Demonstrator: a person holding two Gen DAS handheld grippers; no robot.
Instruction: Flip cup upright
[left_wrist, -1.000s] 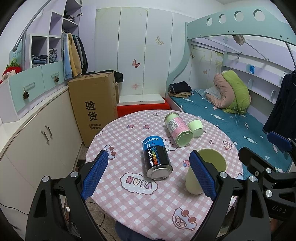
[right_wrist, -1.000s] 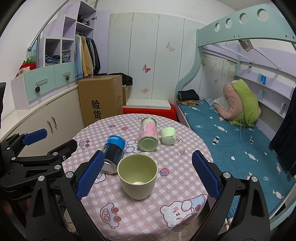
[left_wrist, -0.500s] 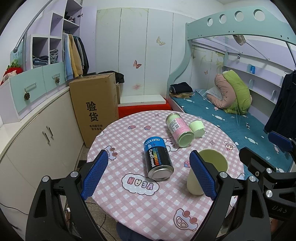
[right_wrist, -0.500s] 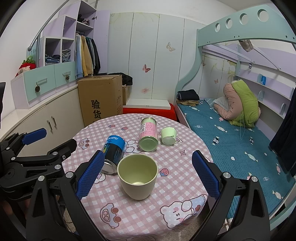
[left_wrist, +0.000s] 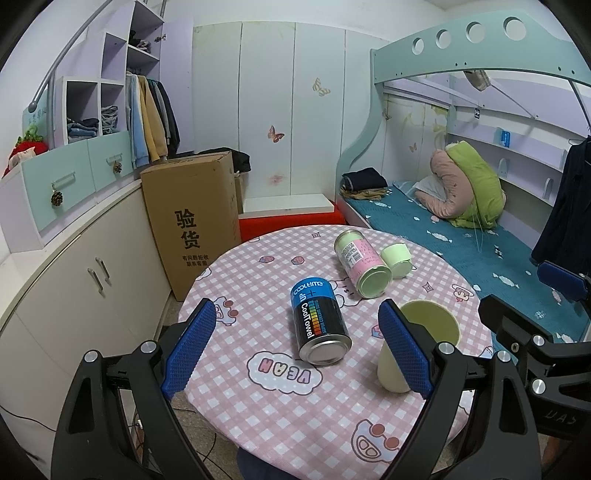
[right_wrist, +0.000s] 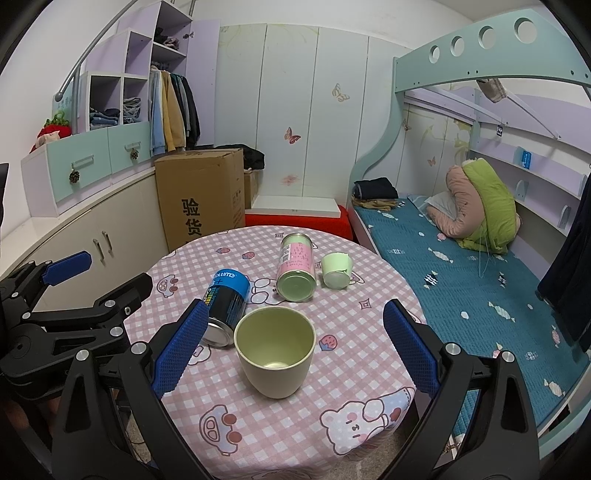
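A pale green cup (right_wrist: 275, 352) stands upright, mouth up, on the round table with a pink checked cloth (right_wrist: 369, 325). In the left wrist view the cup (left_wrist: 430, 326) is partly hidden behind my right-hand finger pad. My right gripper (right_wrist: 291, 349) is open and empty, its blue pads wide on either side of the cup, not touching it. My left gripper (left_wrist: 295, 349) is open and empty, held above the table's near edge, with a blue and black can (left_wrist: 319, 330) lying between its pads further off.
A pink and green can (right_wrist: 297, 273) and a small pale green paper cup (right_wrist: 336, 269) lie on their sides at the table's far part. A cardboard box (left_wrist: 192, 218) and cabinets stand at left, a bunk bed (right_wrist: 461, 266) at right.
Both grippers have drifted very slightly; the cup and cans have not moved.
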